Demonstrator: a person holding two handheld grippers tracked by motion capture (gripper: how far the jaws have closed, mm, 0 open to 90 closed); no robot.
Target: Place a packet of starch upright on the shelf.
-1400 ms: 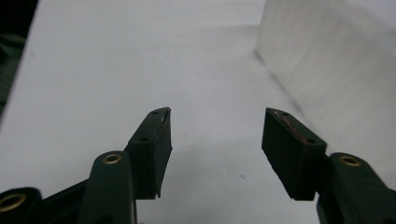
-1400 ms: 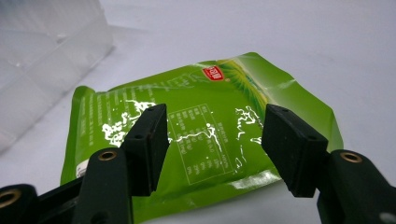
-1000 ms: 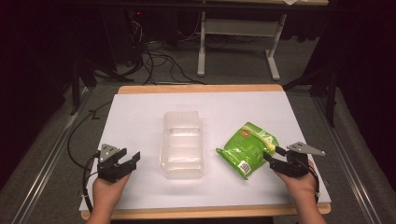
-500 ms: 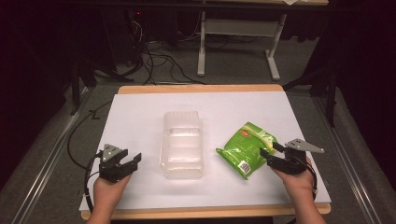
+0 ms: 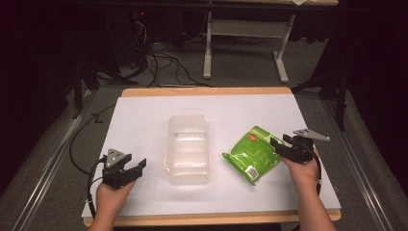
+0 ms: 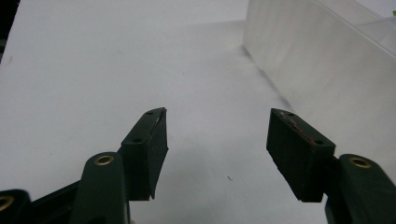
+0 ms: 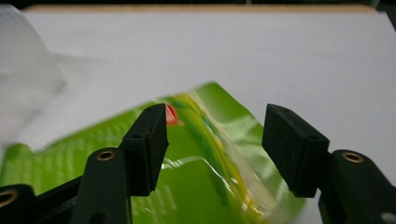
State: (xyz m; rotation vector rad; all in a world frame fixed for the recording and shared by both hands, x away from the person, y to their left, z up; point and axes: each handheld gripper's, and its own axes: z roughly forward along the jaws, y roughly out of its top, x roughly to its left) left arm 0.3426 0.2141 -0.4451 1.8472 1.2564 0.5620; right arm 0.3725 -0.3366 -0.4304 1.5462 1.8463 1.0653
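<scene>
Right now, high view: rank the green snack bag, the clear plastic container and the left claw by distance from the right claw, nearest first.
1. Green snack bag: right at the tips of the right claw, on the table's right half.
2. Clear plastic container: mid-table, just past the bag's left edge.
3. Left claw: beyond the container, near the table's front left.

A clear container [image 5: 188, 149] lies at the middle of the worktop [image 5: 144, 110]. Just right of it lies a snack bag [image 5: 251, 154]. The right tool [image 5: 284, 147] is at the bag's right edge; the left tool [image 5: 137, 168] sits near left of the container.
</scene>
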